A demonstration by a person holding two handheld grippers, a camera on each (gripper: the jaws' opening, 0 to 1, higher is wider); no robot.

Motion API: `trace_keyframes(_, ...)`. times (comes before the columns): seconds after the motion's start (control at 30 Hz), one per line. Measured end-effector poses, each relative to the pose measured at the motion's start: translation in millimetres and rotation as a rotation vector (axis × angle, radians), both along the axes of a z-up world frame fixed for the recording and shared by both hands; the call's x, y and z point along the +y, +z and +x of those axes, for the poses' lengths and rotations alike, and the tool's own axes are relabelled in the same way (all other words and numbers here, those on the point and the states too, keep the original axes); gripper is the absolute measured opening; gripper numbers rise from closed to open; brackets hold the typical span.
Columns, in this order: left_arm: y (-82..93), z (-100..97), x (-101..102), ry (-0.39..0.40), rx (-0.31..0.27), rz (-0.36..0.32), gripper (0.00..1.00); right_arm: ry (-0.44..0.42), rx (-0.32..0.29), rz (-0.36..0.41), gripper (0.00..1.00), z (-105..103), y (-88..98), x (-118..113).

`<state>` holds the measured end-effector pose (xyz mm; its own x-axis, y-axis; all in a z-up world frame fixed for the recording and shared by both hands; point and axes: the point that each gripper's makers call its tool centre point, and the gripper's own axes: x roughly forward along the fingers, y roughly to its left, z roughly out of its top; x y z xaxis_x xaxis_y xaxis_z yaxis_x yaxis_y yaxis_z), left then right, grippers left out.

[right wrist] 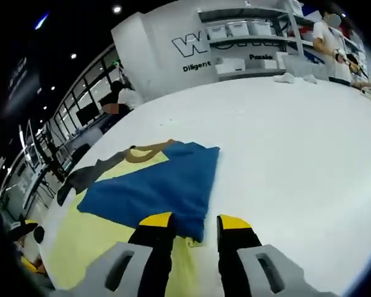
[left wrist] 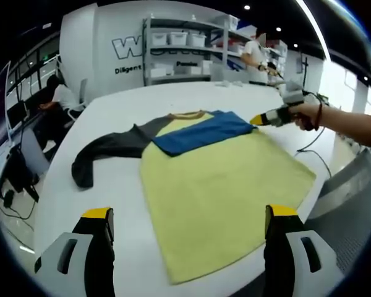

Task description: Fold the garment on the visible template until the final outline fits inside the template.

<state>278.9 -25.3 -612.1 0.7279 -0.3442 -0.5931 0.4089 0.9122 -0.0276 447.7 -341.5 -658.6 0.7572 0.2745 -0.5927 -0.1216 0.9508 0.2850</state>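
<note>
A broad white table [left wrist: 111, 117] carries everything, and behind it stand shelving [left wrist: 185, 49] and a white wall with dark lettering [right wrist: 201, 43].

On the table lies the garment [left wrist: 216, 185], a yellow shirt spread flat toward the near edge. Its blue sleeve [left wrist: 201, 133] is folded across the chest just below the brown collar [left wrist: 188, 115], while the dark grey sleeve [left wrist: 105, 148] trails out toward the table's left side.

The left gripper view takes in the whole shirt from its hem. The right gripper view sees mostly the blue sleeve [right wrist: 154, 189], with the collar [right wrist: 145, 151] beyond it and a strip of yellow below.

The left gripper [left wrist: 188, 216] hangs above the near edge with its jaws set wide apart, nothing between them. The right gripper [right wrist: 188, 226] sits at the folded sleeve's corner with jaws drawn narrow. Whether cloth is pinched between them cannot be told. From the left gripper view, the right gripper [left wrist: 263, 119] touches the sleeve's far corner, held by a hand [left wrist: 306, 114].

A person [right wrist: 328, 37] stands by the shelving. Another [right wrist: 120, 99] sits beyond the table's far left edge.
</note>
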Motion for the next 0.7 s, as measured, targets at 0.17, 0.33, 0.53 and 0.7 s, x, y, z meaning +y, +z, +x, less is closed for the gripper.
trace_keyframes(0.17, -0.3, 0.2, 1, 0.004, 0.0, 0.0, 0.99, -0.011, 0.015, -0.028, 0.1, -2, -5.9, 7)
trace_keyframes(0.33, 0.3, 0.3, 2, 0.004, -0.002, -0.001, 0.99, -0.029, 0.017, -0.086, 0.01, -5, -12.4, 0)
trace_keyframes(0.53, 0.0, 0.3, 2, 0.003, 0.0, 0.002, 0.99, -0.016, 0.016, -0.079, 0.0, -4, -12.3, -4)
trace_keyframes(0.7, -0.1, 0.2, 2, 0.004, 0.001, 0.003, 0.99, 0.024, 0.008, -0.12, 0.0, -3, -11.4, -7)
